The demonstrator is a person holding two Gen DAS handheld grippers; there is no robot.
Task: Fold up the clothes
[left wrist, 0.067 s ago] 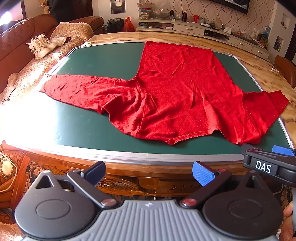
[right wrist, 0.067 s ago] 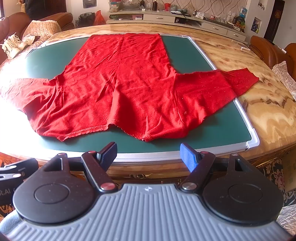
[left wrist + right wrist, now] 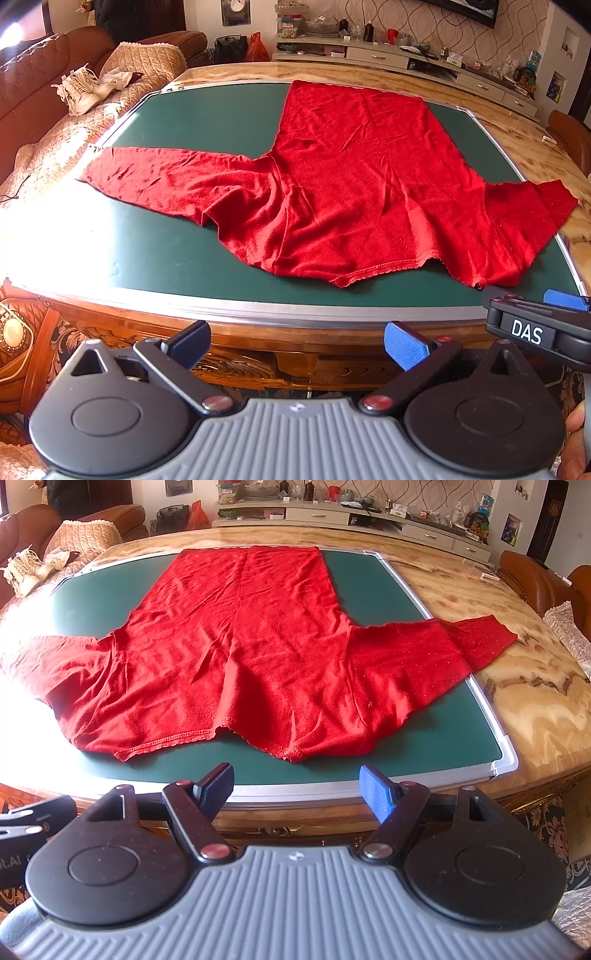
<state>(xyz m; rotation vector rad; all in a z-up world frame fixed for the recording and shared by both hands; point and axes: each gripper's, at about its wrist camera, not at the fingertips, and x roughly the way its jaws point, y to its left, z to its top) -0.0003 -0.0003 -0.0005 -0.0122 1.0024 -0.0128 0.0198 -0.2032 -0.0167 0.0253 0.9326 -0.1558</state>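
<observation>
Premises: a home living room. Evidence noted: a brown leather sofa [image 3: 33,85] along one wall, covered with a quilted beige throw [image 3: 147,59]; a pair of pale lace-up shoes [image 3: 83,92] left on the seat. A long low cabinet [image 3: 369,517] with drawers carries bottles, jars and household clutter. Patterned wallpaper [image 3: 443,26] behind it. A large carved wooden table [image 3: 535,709] with a marble-look top bears a green mat [image 3: 443,716]. A further leather chair [image 3: 532,576] stands beside the table.

red garment's left sleeve [image 3: 26,657] washed out by glare, sideboard clutter [image 3: 406,37] indistinct
</observation>
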